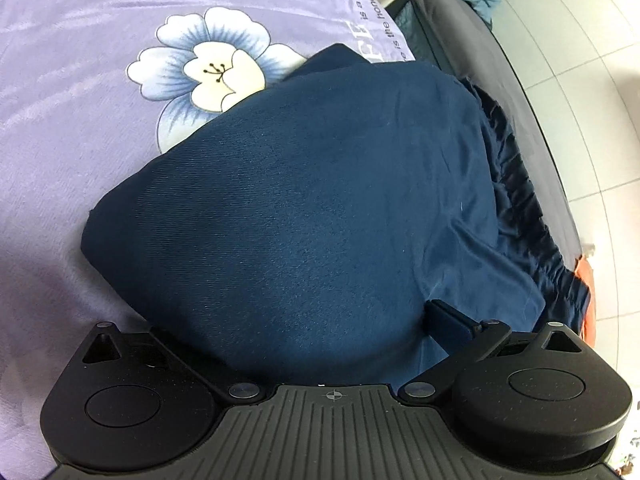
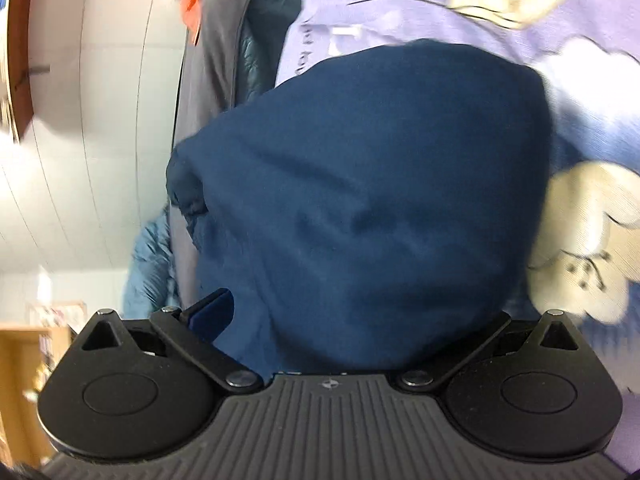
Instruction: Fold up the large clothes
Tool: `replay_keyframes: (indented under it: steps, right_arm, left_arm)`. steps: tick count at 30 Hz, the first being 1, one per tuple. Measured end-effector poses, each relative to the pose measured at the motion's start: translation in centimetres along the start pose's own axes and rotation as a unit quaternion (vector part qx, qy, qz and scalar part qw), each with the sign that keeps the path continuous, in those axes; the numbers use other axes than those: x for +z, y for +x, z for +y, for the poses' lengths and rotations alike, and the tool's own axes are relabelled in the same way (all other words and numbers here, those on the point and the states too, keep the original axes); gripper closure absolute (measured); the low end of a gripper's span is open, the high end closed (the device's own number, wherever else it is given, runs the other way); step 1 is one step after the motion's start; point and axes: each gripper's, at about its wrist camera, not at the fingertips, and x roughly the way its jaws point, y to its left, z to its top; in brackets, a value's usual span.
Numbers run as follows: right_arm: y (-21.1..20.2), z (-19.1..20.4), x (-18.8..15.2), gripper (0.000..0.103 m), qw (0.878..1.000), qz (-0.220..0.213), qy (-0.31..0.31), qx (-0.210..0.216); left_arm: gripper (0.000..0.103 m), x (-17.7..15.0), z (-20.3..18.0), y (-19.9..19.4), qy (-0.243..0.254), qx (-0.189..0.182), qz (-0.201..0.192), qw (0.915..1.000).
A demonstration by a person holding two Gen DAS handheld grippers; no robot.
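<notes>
Navy garment (image 1: 304,208) on lilac bedspread (image 1: 80,60)

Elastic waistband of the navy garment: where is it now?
In the left wrist view, the waistband runs down the navy garment's right side, along the bedsheet edge nearest the tiled floor.

Bright, even daylight; right view motion-blurred, edges fisheye-warped.
</notes>
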Motion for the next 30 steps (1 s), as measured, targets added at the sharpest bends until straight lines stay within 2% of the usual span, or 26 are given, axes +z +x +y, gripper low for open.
replay_keyframes:
  steps: [2, 5, 6, 8, 9, 10, 11, 16, 19, 22, 24, 26, 29, 30]
  right_arm:
    - [0.3, 1.0, -0.2, 0.005, 0.999, 0.005, -0.037, -0.022]
    - [-0.2, 1.8, -0.6, 0.035, 0.995, 0.009, -0.081, -0.059]
    - [-0.4, 1.7, -0.7, 0.046, 0.995, 0.01, -0.083, -0.051]
    - [-1.2, 1.7, -0.8, 0.056, 0.996, 0.007, -0.079, -0.035]
    - [-1.6, 2.0, -1.0, 0.062, 0.996, 0.006, -0.08, -0.03]
    - [-2.0, 2.4, -1.2, 0.064, 0.996, 0.005, -0.084, -0.024]
    - [-2.4, 2.9, -1.5, 0.067, 0.996, 0.006, -0.088, -0.014]
    - [-3.1, 5.6, -2.6, 0.069, 0.995, 0.025, -0.095, 0.026]
    - [-2.9, 7.9, -4.1, 0.069, 0.992, 0.045, -0.098, 0.065]
    - [-1.9, 11.1, -6.1, 0.069, 0.985, 0.076, -0.122, 0.1]
    - [-1.0, 14.1, -8.3, 0.07, 0.973, 0.106, -0.158, 0.13]
    - [0.1, 16.7, -10.7, 0.07, 0.959, 0.138, -0.189, 0.158]
    - [2.9, 20.9, -14.8, 0.07, 0.931, 0.189, -0.24, 0.199]
    - [3.9, 22.3, -16.4, 0.07, 0.919, 0.205, -0.266, 0.207]
  left_arm:
    - [0.0, -0.1, -0.4, 0.1, -0.001, 0.004, -0.005, 1.0]
    - [0.0, -0.5, -0.7, -0.8, 0.009, 0.015, -0.015, 0.9997]
    - [0.0, -0.6, -0.8, -1.2, 0.015, 0.016, -0.018, 0.9996]
    - [0.0, -0.7, -1.4, -2.0, 0.028, 0.014, -0.025, 0.9992]
    - [0.005, -0.7, -1.8, -2.4, 0.036, 0.011, -0.03, 0.9988]
    - [0.016, -0.6, -2.2, -2.9, 0.045, 0.006, -0.037, 0.9983]
    - [0.022, -0.6, -2.7, -3.5, 0.056, -0.001, -0.045, 0.9974]
    - [0.032, 1.1, -6.2, -7.4, 0.113, -0.042, -0.093, 0.9884]
    - [0.035, 3.1, -8.6, -10.6, 0.159, -0.058, -0.129, 0.977]
    - [0.036, 5.8, -9.3, -15.2, 0.174, -0.08, -0.174, 0.9661]
    - [0.036, 7.7, -8.9, -19.3, 0.193, -0.072, -0.219, 0.9536]
    - [0.037, 9.5, -7.5, -23.1, 0.196, -0.058, -0.256, 0.9447]
    - [0.04, 10.9, -3.5, -28.4, 0.188, -0.008, -0.306, 0.933]
    - [0.041, 10.8, -1.8, -29.7, 0.176, 0.014, -0.317, 0.932]
